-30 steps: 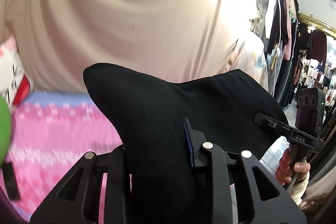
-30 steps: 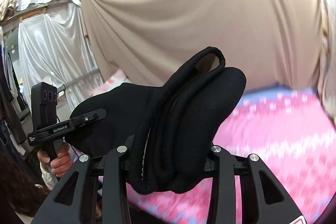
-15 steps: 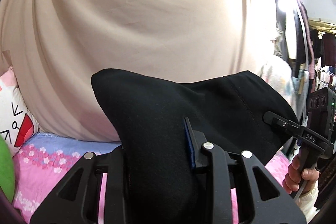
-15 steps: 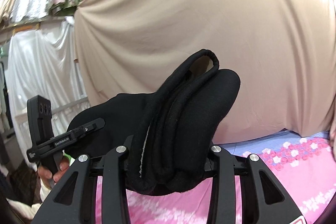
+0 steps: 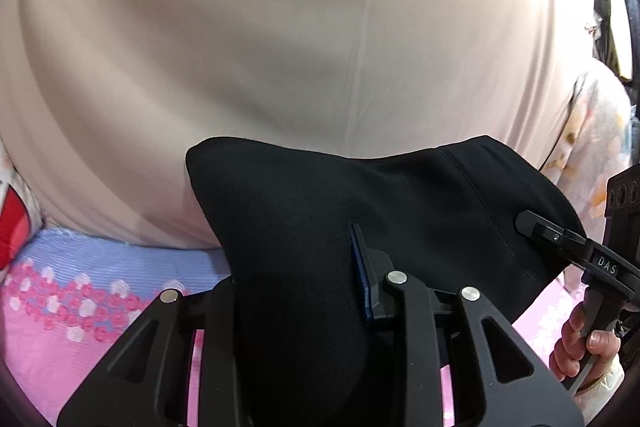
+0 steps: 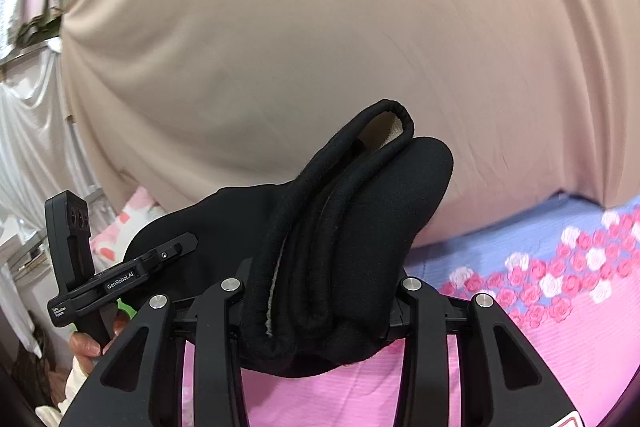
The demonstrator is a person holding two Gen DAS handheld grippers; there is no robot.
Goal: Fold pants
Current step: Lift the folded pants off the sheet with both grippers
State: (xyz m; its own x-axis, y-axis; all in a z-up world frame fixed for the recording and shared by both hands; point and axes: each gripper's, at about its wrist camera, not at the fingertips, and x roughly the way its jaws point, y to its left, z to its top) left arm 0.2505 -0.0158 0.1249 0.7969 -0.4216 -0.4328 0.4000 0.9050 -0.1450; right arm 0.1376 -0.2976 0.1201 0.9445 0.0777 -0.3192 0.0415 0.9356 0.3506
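The black pants [image 5: 400, 211] hang stretched between both grippers above a pink flowered bed sheet [image 5: 60, 339]. My left gripper [image 5: 304, 291] is shut on a bunched fold of the black cloth, which bulges up between its fingers and hides the tips. In the right wrist view my right gripper [image 6: 320, 303] is shut on the thick rolled waistband edge of the pants [image 6: 352, 211], pale lining showing inside. Each view shows the other gripper: the right one [image 5: 576, 251] at the right edge in a hand, the left one [image 6: 120, 275] at lower left.
A large beige draped cloth [image 5: 320, 27] fills the background close ahead. The bed sheet [image 6: 560, 307] has a blue band with pink and white roses. A red and white cushion [image 5: 12, 227] lies at the far left. White covered racks [image 6: 28, 131] stand at the left.
Both grippers have carried the pants forward over the bed toward the beige cloth and slightly down. The drape now fills more of both views. Both grips are unchanged.
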